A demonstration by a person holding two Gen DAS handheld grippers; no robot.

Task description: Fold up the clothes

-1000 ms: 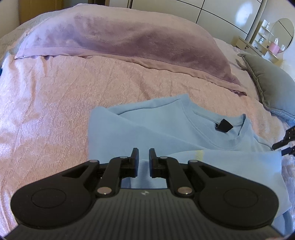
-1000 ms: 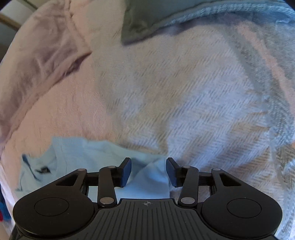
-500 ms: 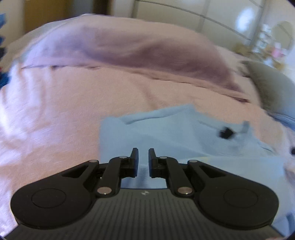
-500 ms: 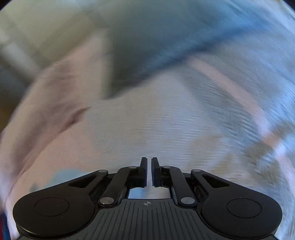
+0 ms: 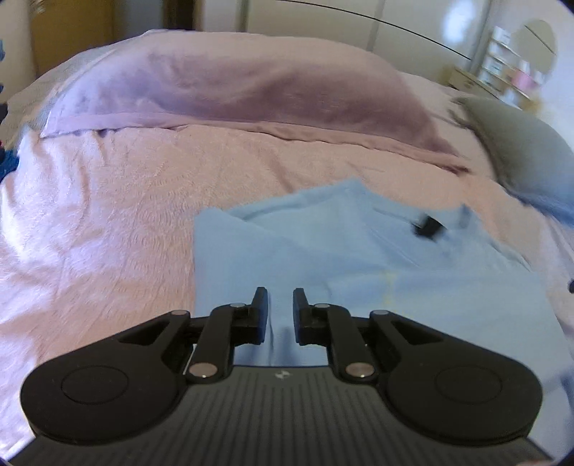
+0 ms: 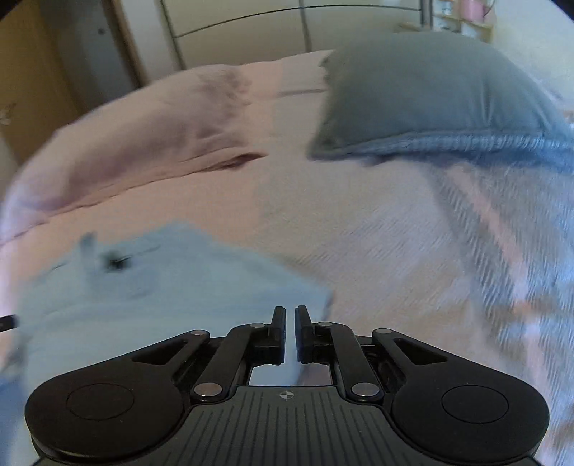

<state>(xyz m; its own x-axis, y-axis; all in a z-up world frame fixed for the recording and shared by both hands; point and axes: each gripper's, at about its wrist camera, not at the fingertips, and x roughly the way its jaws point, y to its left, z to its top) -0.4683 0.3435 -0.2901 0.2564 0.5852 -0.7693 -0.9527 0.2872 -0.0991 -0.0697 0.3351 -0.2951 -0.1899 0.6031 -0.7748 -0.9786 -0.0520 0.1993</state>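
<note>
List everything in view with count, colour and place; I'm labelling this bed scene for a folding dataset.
light blue cotton T-shirt: 1, light blue, partly folded on the bed in front of both grippers
black neck label: 1, black, inside the T-shirt collar
pink textured bedspread: 1, pink, covering the bed
purple plush blanket: 1, purple, heaped across the far side of the bed
grey square cushion: 1, grey, far right of the bed
white wardrobe doors: white, count unclear, behind the bed
left gripper: 1, black, jaws just opening, shirt fabric between them
right gripper: 1, black, jaws nearly shut at the shirt's right edge
</note>
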